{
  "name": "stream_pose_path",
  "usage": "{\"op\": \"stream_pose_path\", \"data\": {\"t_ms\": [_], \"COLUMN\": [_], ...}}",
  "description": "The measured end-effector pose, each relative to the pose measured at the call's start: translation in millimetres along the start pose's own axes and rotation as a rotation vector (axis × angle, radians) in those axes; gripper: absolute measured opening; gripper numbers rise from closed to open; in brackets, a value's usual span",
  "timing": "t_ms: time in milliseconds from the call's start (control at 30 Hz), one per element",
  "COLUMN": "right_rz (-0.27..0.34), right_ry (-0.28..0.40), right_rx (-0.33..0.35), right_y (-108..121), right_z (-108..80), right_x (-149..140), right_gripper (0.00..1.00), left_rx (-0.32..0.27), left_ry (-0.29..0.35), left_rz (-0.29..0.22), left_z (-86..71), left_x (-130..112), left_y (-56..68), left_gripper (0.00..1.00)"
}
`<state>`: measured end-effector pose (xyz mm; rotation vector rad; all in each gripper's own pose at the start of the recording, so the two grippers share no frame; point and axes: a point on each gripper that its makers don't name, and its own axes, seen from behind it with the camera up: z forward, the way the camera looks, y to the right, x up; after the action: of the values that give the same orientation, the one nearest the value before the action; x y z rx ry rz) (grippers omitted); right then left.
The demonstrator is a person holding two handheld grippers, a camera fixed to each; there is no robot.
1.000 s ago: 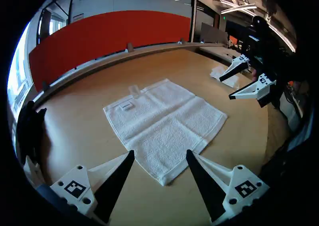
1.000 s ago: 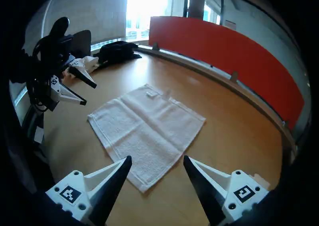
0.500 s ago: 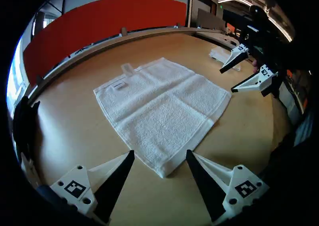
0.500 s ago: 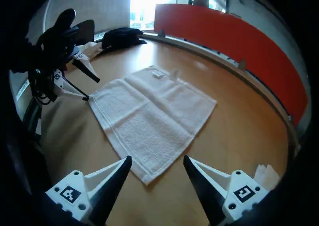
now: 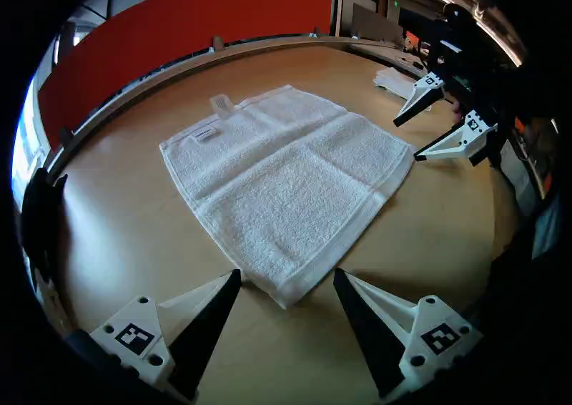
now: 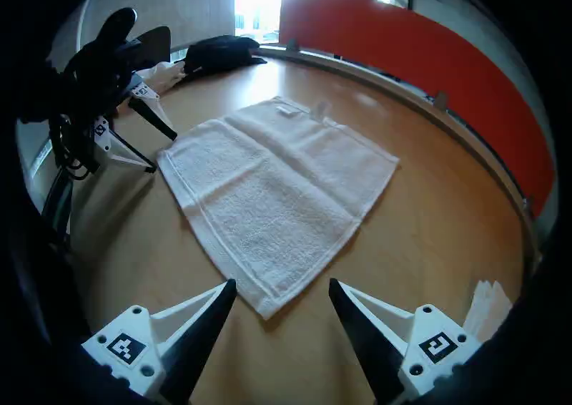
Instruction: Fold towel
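You have closed in: left gripper and right gripper, jaws wide, now bracket towel corners at lower centre; grasp pending.

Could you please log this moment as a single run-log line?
stage: pre-grasp | white towel: flat on wooden table | left gripper: open, astride one corner | right gripper: open, astride another corner

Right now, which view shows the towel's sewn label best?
The left gripper view: the label lies flat near the far-left corner of the towel and looks fairly large. The right gripper view shows the label smaller, at the far edge of the towel.
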<state>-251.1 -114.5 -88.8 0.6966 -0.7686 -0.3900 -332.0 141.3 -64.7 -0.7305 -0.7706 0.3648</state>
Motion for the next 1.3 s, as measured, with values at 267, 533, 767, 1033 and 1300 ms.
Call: {"op": "stream_pose_path", "data": {"t_ms": [267, 533, 767, 1033, 1300], "right_rz": [0.002, 0.012, 0.016, 0.004, -0.004], "right_ry": [-0.006, -0.002, 0.008, 0.010, 0.007], "right_rx": [0.011, 0.020, 0.031, 0.044, 0.056], "right_y": [-0.9, -1.6, -2.1, -3.3, -7.8], "right_z": [5.8, 8.1, 7.6, 7.7, 8.8], "right_x": [-6.0, -8.9, -10.5, -9.1, -8.1], "right_gripper": [1.00, 0.99, 0.99, 0.93, 0.75], "left_rx": [0.005, 0.015, 0.017, 0.020, 0.033], "left_ry": [-0.001, 0.002, 0.006, 0.006, -0.002], "left_rz": [0.006, 0.003, -0.004, -0.005, -0.015], "left_z": [1.3, 1.6, 1.6, 1.4, 0.7], "left_x": [-1.1, -1.0, -0.9, -1.2, -1.4], "left_y": [1.0, 0.5, -0.5, -0.4, -1.7], "left_gripper": [0.96, 0.97, 0.97, 0.96, 0.91]}}
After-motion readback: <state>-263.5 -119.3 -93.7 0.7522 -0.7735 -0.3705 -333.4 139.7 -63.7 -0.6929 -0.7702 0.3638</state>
